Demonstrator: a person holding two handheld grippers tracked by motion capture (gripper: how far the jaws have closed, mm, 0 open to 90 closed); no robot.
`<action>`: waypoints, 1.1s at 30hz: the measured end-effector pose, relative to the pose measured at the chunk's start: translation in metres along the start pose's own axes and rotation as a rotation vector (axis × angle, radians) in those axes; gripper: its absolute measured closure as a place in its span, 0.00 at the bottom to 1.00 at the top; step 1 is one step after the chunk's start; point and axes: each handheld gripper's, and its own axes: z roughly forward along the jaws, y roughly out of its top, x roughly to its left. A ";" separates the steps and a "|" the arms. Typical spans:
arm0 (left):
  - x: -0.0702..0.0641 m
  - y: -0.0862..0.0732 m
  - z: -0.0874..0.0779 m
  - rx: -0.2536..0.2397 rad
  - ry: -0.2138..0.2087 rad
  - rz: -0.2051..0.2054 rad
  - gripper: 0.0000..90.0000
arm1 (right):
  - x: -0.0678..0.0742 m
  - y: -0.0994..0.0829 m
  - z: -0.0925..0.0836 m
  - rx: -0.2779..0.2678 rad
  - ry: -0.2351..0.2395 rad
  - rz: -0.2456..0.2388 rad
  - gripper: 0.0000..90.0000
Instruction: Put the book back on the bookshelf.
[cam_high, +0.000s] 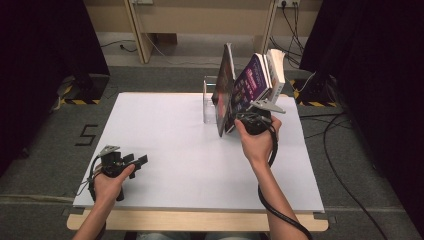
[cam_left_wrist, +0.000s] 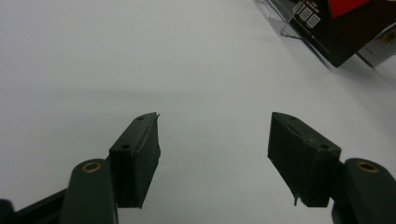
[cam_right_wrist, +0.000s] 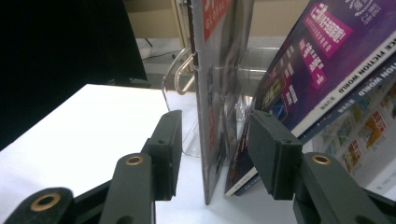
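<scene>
At about seven o'clock on the white tabletop (cam_high: 190, 165), the left tool (cam_high: 141, 161) rests low in the person's left hand (cam_high: 111, 182), its jaws apart with only bare tabletop between them. Farther out, near one o'clock, the right hand (cam_high: 257, 142) holds the right tool (cam_right_wrist: 212, 151) up to a row of books. Its jaws stand apart on either side of the thin upright magazine (cam_right_wrist: 217, 93), not pressing it. Just beside that, toward two o'clock, a purple book (cam_right_wrist: 308, 60) leans away, with more books behind it. A clear acrylic stand (cam_high: 210, 100) sits at the far edge, at twelve o'clock.
</scene>
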 end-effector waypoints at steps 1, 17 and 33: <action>0.000 0.000 0.000 -0.001 0.000 0.000 0.37 | 0.000 -0.001 0.000 0.002 0.000 0.000 0.62; 0.000 0.000 -0.001 -0.002 0.001 0.001 0.37 | -0.007 -0.017 -0.009 0.023 -0.010 -0.005 0.61; 0.000 0.000 -0.001 -0.004 0.001 0.002 0.37 | -0.015 -0.031 -0.017 0.045 -0.026 -0.003 0.61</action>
